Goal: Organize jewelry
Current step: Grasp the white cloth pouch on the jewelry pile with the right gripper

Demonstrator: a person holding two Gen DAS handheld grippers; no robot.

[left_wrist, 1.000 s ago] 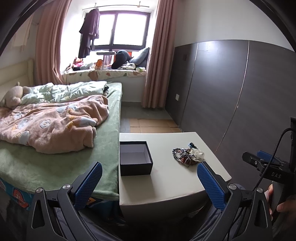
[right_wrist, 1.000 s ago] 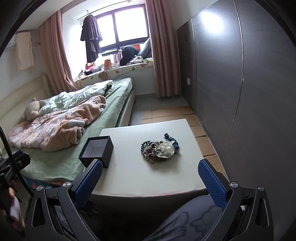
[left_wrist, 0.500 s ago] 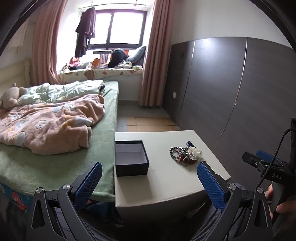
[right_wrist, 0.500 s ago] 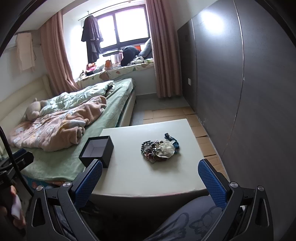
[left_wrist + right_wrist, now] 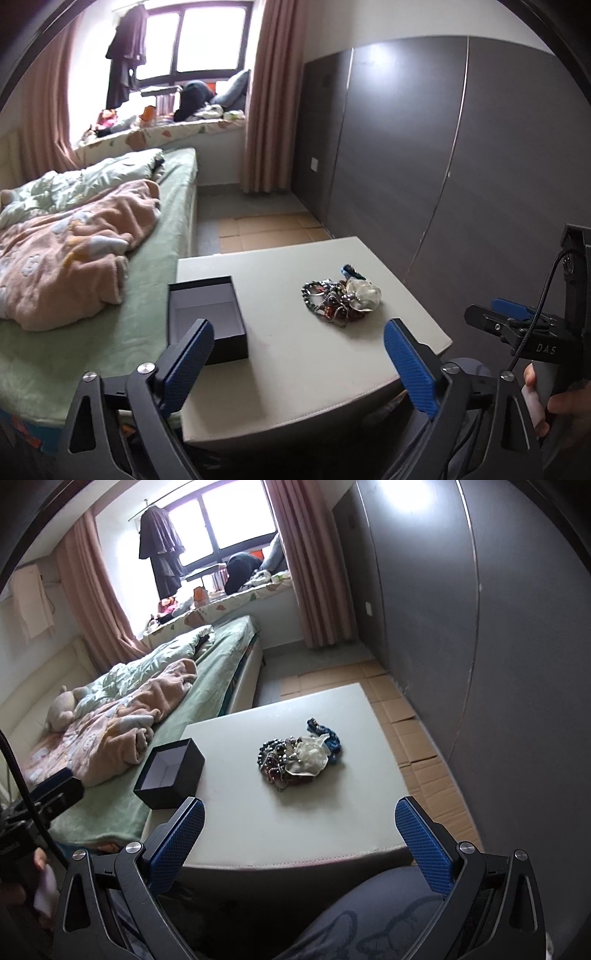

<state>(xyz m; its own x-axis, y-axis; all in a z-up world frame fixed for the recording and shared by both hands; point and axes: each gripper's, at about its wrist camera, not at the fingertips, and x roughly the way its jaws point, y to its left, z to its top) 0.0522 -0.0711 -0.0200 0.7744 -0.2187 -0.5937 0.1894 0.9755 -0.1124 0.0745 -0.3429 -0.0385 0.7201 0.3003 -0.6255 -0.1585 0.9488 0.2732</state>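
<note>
A tangled pile of jewelry (image 5: 340,299) with beads, chains, a pale flower piece and a blue band lies right of centre on a low white table (image 5: 295,354). An open, empty black box (image 5: 207,317) stands at the table's left edge. The pile (image 5: 295,757) and the box (image 5: 171,773) also show in the right wrist view. My left gripper (image 5: 297,363) is open and empty, above the table's near part. My right gripper (image 5: 299,840) is open and empty, above the table's near edge, short of the pile.
A bed (image 5: 110,258) with a green sheet and pink blanket adjoins the table's left side. A dark panelled wall (image 5: 461,166) runs along the right. Cardboard-covered floor (image 5: 417,746) lies between table and wall. My knee (image 5: 351,915) sits below the right gripper.
Both grippers have moved forward toward the table, so box and jewelry look larger and nearer. The left view has swung rightward. Both grippers stay open.
</note>
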